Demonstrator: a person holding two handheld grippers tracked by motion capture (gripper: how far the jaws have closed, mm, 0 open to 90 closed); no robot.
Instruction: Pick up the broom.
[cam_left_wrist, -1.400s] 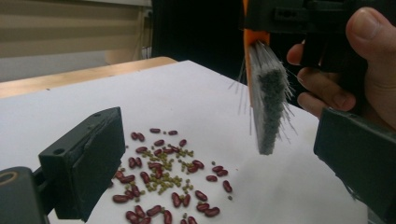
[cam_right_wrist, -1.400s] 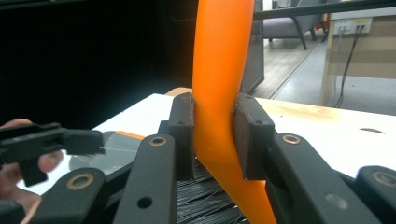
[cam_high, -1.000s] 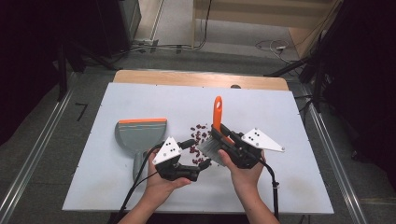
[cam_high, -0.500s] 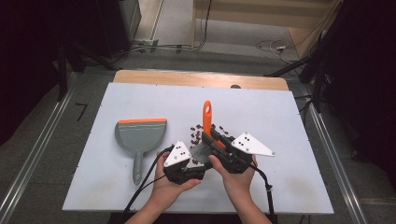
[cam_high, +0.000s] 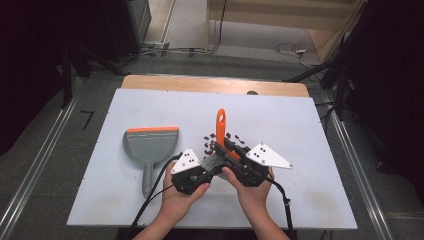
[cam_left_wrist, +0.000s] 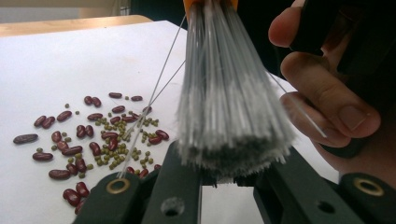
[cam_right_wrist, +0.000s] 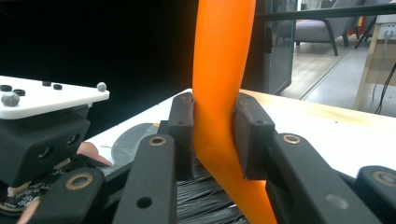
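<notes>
A brush with an orange handle (cam_high: 220, 122) and grey bristles (cam_left_wrist: 229, 107) stands tilted over scattered red and green beans (cam_left_wrist: 102, 140) near the table's middle. My right gripper (cam_right_wrist: 215, 130) is shut on the orange handle (cam_right_wrist: 219, 70), one pad on each side. My left gripper (cam_left_wrist: 229, 163) is closed on the bristle tips, which fan out between its jaws. In the high view the left gripper (cam_high: 192, 175) and right gripper (cam_high: 240, 167) sit side by side just behind the beans (cam_high: 220, 142). A grey dustpan (cam_high: 150, 145) with an orange lip lies to their left.
The white tabletop (cam_high: 300, 125) has bare room to the right and at the back. A wooden strip (cam_high: 210, 84) runs along its far edge. Cables trail from both grippers over the near edge. Fingers of the person's right hand (cam_left_wrist: 327, 93) are close beside the bristles.
Both hands have shifted a little left and toward the near edge with the brush. The left gripper has come up against the brush head.
</notes>
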